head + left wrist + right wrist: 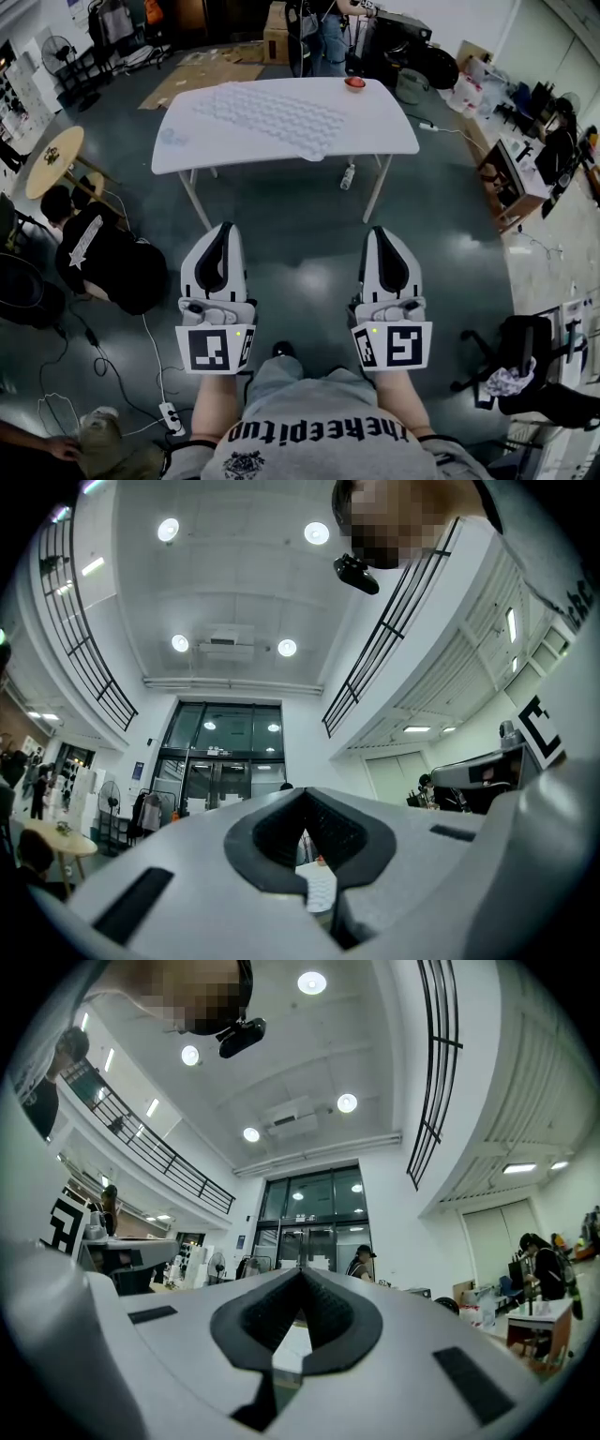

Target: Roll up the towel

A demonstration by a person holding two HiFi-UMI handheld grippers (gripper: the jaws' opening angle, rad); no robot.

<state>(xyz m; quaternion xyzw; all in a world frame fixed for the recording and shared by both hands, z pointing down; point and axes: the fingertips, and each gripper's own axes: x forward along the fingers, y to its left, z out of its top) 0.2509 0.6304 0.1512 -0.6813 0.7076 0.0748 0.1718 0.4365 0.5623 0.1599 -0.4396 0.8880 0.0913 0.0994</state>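
Note:
A white textured towel (272, 116) lies spread flat on the white folding table (394, 131) ahead of me in the head view. My left gripper (224, 228) and right gripper (379, 231) hang side by side over the floor, well short of the table's near edge. Both are shut with nothing between the jaws. In the left gripper view the left gripper (305, 794) points upward, and a sliver of the towel (322, 889) shows through its jaw gap. In the right gripper view the right gripper (302, 1274) likewise tilts up toward the glass doors.
A small red object (354, 83) sits at the table's far right edge. A bottle (348, 176) lies under the table. A round wooden table (52, 159) and a seated person (98, 246) are at the left. Cables and a power strip (171, 415) lie on the floor.

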